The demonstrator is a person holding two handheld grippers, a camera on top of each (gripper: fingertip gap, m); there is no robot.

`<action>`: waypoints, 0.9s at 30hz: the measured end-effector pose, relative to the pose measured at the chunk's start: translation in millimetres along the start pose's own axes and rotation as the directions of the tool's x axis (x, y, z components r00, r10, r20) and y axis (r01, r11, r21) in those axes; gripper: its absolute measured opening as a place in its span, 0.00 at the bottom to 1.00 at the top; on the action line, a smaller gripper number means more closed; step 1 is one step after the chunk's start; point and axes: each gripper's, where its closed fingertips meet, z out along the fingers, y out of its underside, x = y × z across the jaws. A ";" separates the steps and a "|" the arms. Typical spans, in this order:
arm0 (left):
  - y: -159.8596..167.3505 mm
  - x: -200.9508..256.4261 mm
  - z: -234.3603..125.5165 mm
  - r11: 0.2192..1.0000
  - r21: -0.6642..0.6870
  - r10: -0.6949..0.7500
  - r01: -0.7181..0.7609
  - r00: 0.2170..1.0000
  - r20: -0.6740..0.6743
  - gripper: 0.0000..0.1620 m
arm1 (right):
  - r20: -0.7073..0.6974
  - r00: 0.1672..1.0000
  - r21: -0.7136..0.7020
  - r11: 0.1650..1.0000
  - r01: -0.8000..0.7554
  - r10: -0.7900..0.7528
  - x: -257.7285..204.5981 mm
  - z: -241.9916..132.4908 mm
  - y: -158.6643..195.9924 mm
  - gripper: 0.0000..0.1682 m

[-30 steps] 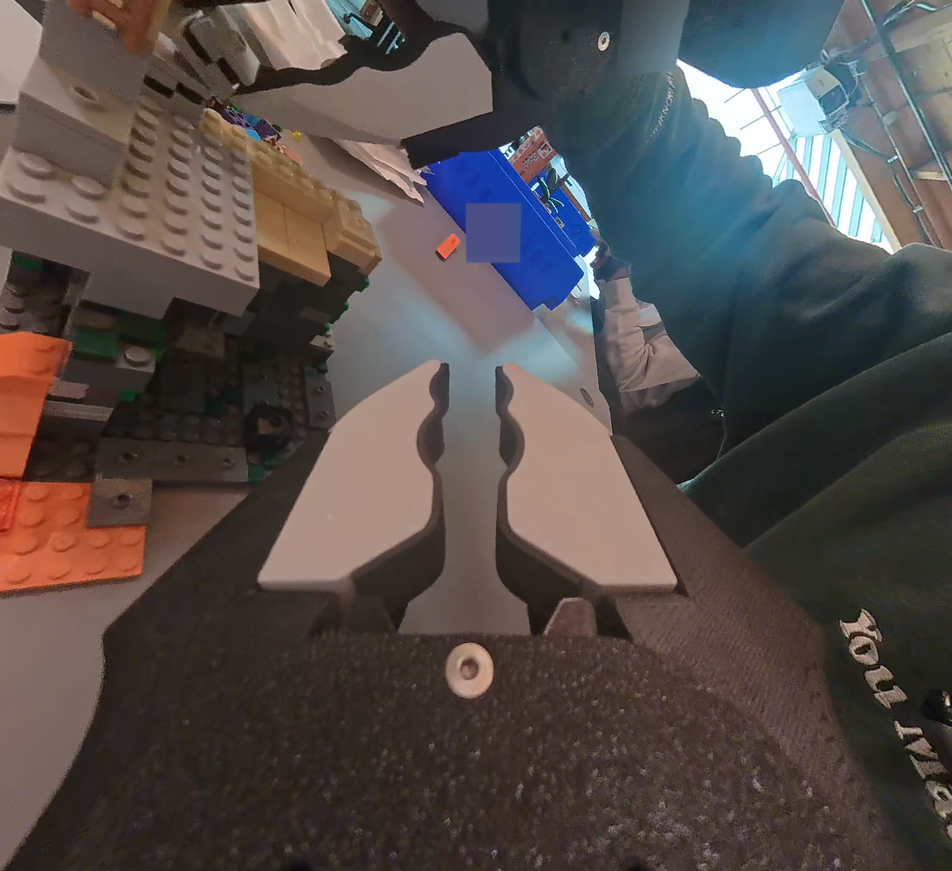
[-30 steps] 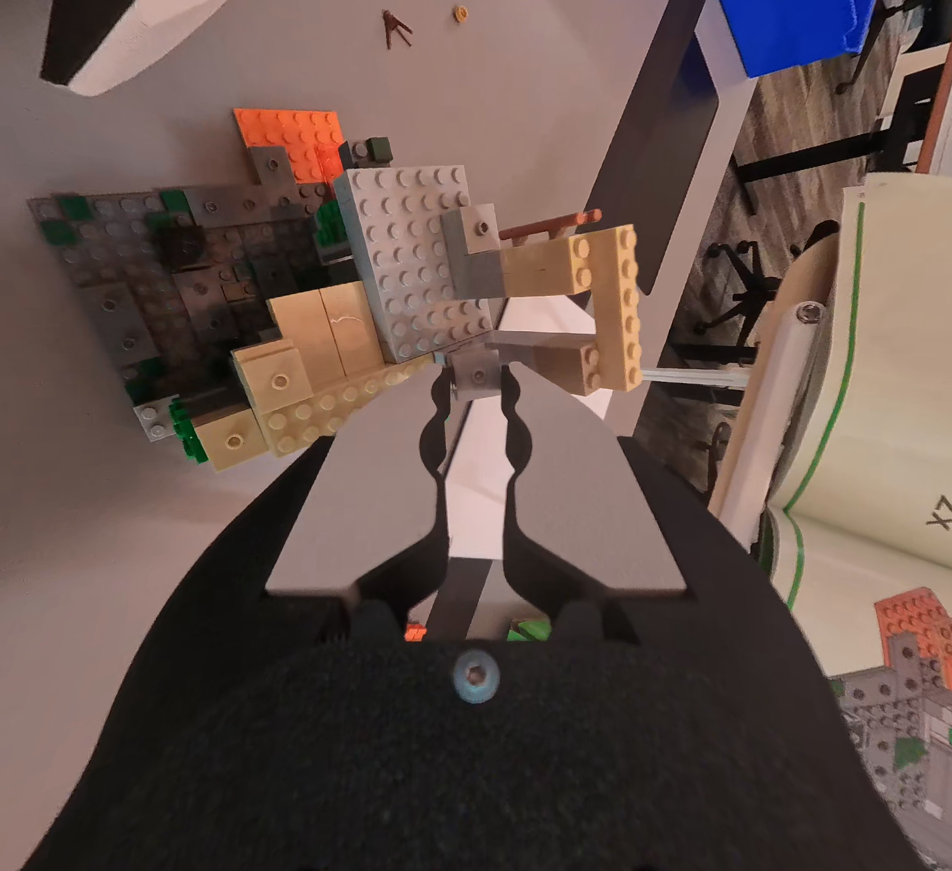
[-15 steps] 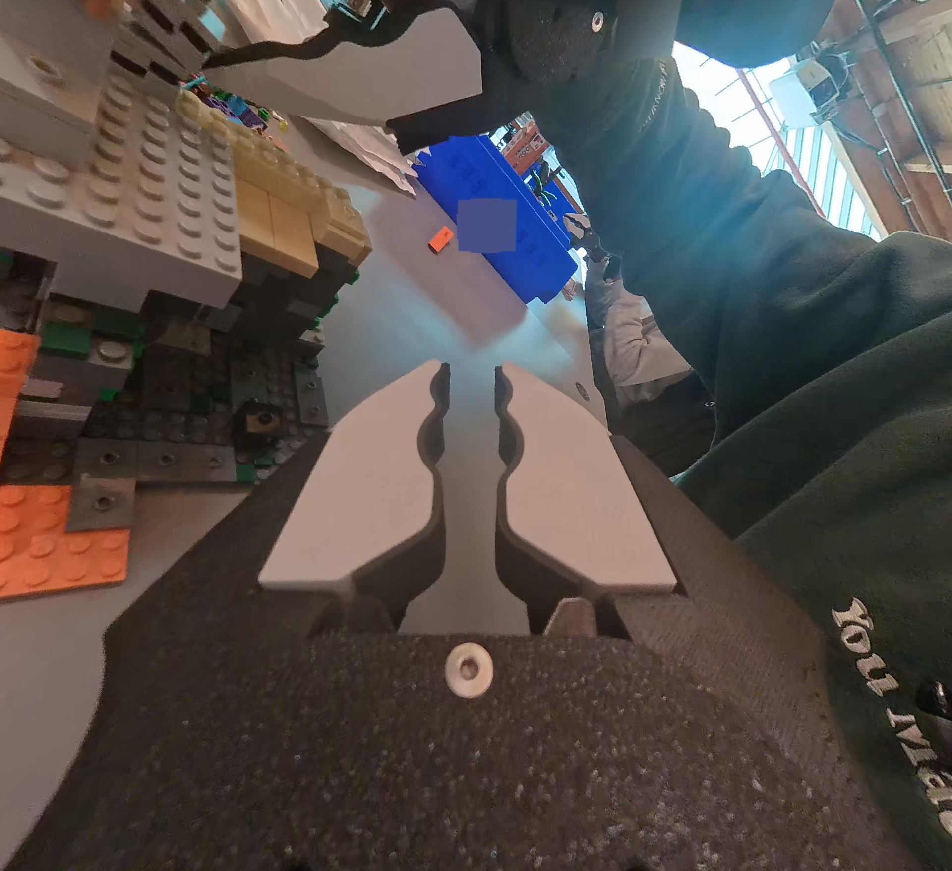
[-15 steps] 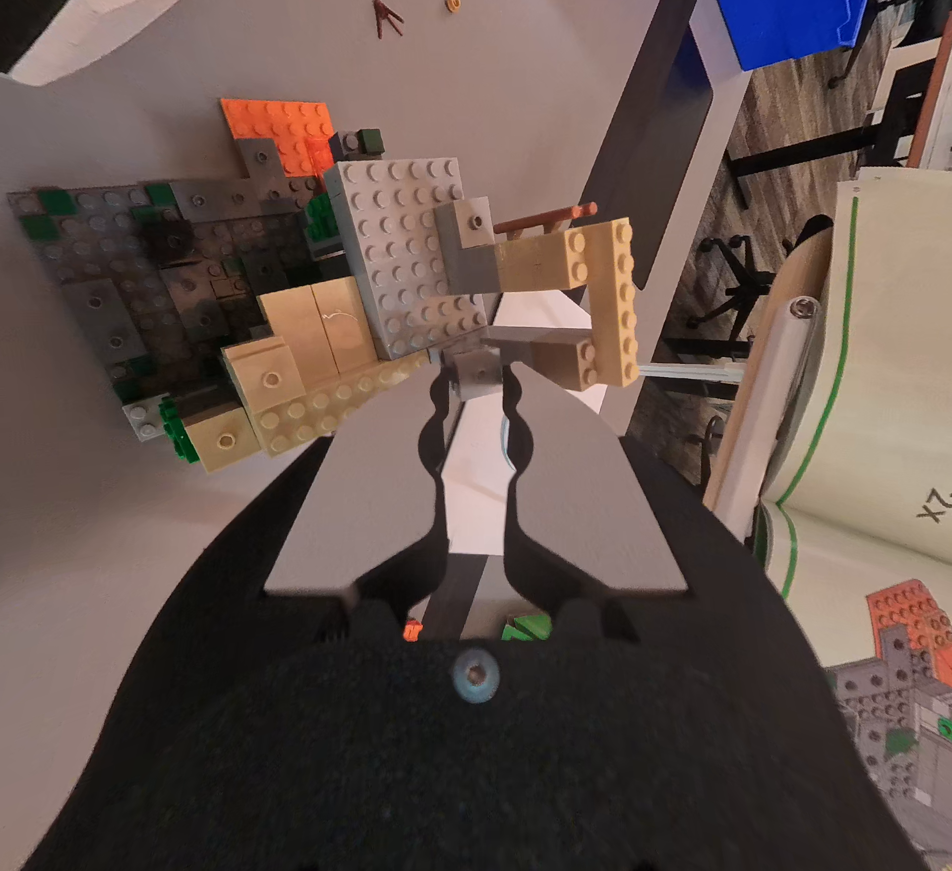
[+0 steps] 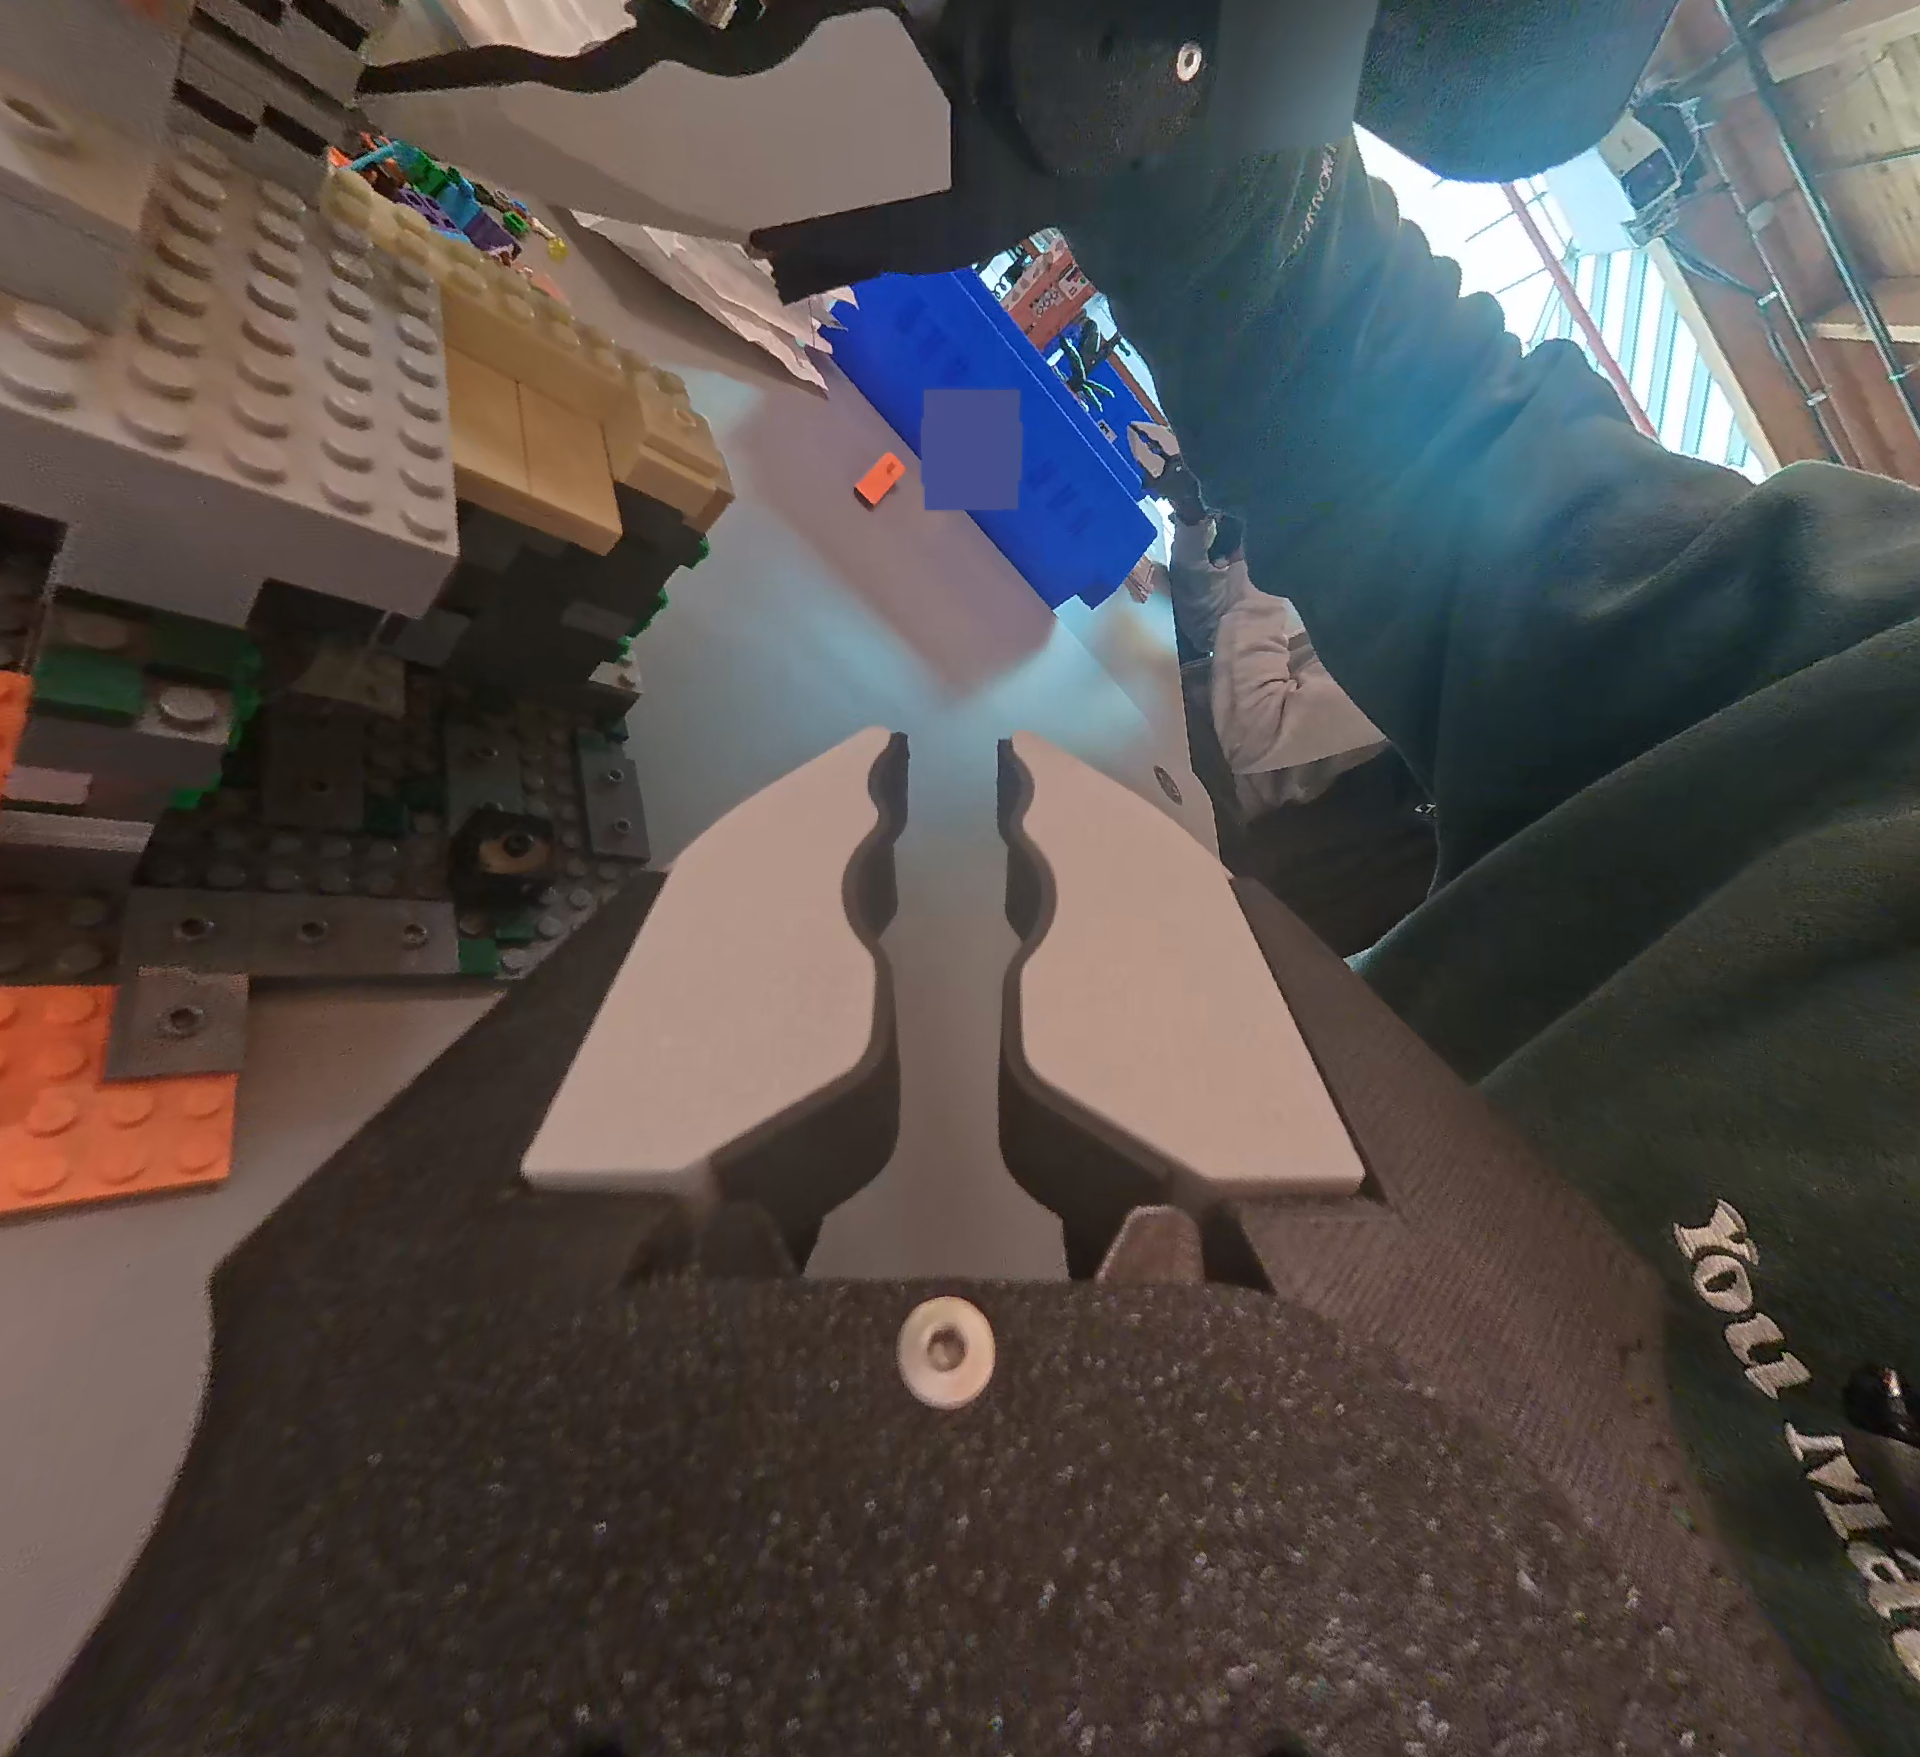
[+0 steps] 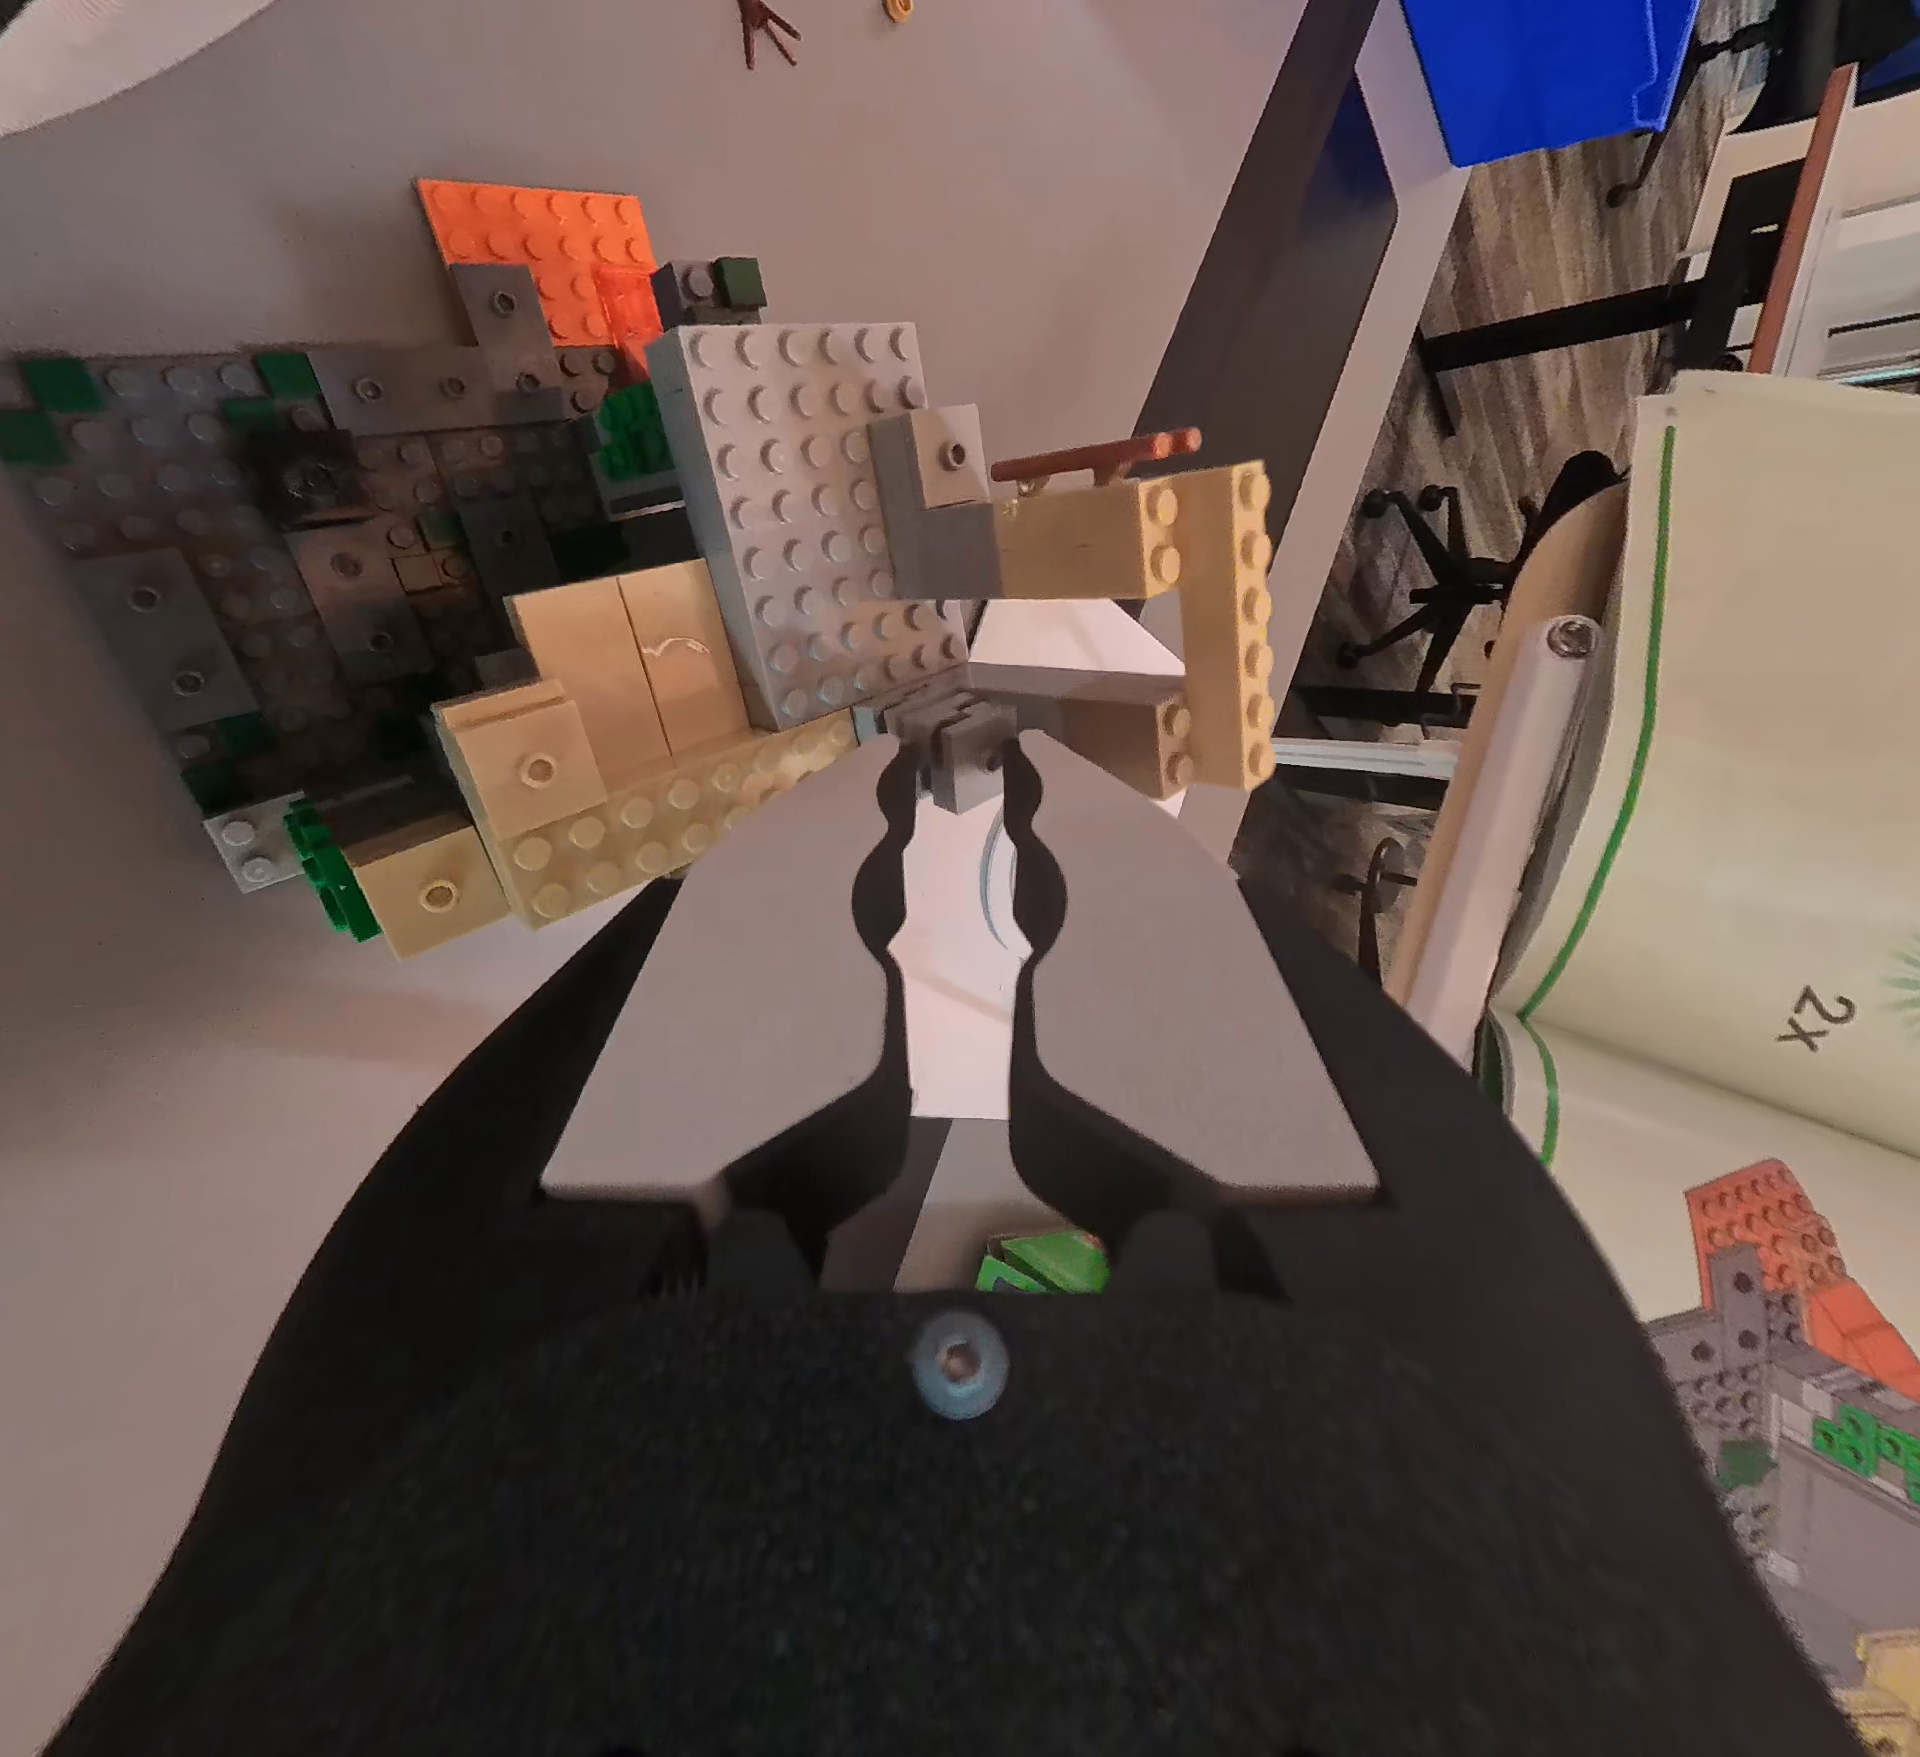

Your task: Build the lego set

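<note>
The right gripper [image 6: 961,772] pinches a small dark grey lego brick [image 6: 964,760] between its fingertips. Half a second ago this brick was a little apart from the partly built lego model [image 6: 582,606]; now it touches the lower corner of the light grey studded plate [image 6: 810,523], just beside the long tan studded strip [image 6: 665,824] and under the tan arch [image 6: 1205,627]. I judge that the brick is arriving at its seat, but whether its studs are already locked I cannot tell.

The left gripper [image 5: 948,751] holds nothing; its jaws stand a small gap apart over the bare grey table [image 5: 831,647]. In the left wrist view the model has come nearer and larger than one second ago, so this gripper is drifting toward the dark base [image 5: 343,834] near the flat orange plate [image 5: 94,1105], maybe to steady it.

The model sits on the table, with the open instruction booklet [image 6: 1766,772] well to the right. The next move probably needs a firm push while the base is kept still.
</note>
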 end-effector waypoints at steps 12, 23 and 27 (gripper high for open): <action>-0.4 0.4 -0.9 1.000 0.004 0.000 0.000 1.000 -0.005 0.10 | -0.004 1.000 -0.013 1.000 0.018 -0.018 0.8 -0.1 -0.5 0.10; -1.5 1.3 -2.1 1.000 0.009 0.002 -0.002 1.000 -0.007 0.10 | 0.012 1.000 -0.002 1.000 -0.014 0.015 0.0 -3.6 -2.0 0.11; -2.0 0.7 -2.6 1.000 0.009 0.006 -0.006 1.000 -0.003 0.10 | 0.056 0.992 0.022 0.993 -0.117 0.116 -0.1 -6.7 -4.6 0.08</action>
